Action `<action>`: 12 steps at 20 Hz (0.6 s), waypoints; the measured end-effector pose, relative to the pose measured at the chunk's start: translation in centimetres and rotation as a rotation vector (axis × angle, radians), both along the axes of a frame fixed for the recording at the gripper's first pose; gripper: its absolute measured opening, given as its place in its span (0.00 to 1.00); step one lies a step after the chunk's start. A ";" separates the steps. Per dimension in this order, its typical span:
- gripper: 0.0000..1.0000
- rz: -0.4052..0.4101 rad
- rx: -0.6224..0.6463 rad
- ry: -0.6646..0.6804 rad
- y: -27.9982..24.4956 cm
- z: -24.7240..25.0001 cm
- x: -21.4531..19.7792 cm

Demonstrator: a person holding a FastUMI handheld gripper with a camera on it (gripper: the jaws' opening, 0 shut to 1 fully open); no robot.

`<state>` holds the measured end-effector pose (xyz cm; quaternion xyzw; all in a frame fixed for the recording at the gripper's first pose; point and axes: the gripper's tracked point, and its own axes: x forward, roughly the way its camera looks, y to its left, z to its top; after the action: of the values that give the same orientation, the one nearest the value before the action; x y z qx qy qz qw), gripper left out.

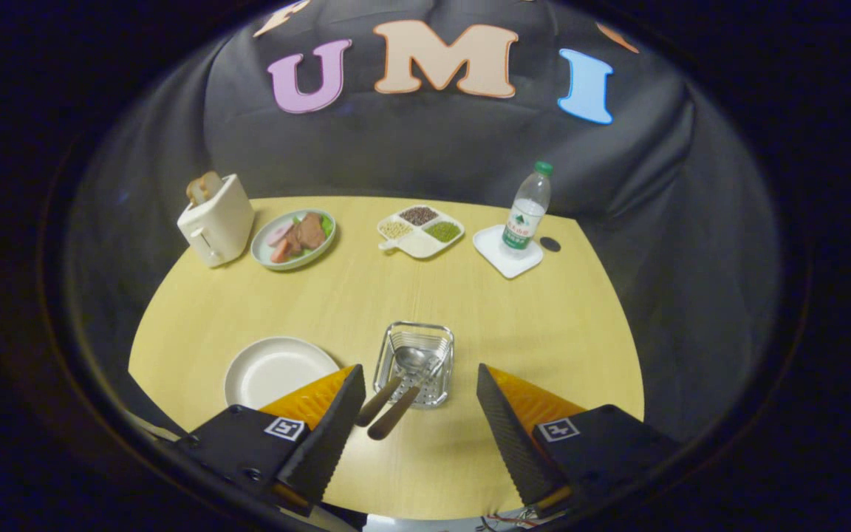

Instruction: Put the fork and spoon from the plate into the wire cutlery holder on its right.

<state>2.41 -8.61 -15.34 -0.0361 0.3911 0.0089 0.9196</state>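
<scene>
At lower centre we see our claw (pixel 421 414) spread apart and empty, fork (pixel 405 405) and spoon (pixel 396 380) leaning in the wire holder (pixel 416 362) beside the bare plate (pixel 278 372); bumping their jutting handles could tip it.

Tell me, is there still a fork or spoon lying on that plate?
No, the plate is bare; both utensils sit in the wire holder ahead of the open gripper.
</scene>
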 end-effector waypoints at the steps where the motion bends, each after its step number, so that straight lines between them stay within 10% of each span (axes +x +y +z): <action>1: 0.98 -0.004 0.009 -0.035 0.2 0.8 0.0; 12: 0.97 -0.046 0.074 -0.538 2.9 12.2 -1.3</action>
<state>1.06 -5.67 -3.13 0.0052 0.1328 -0.0079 0.9911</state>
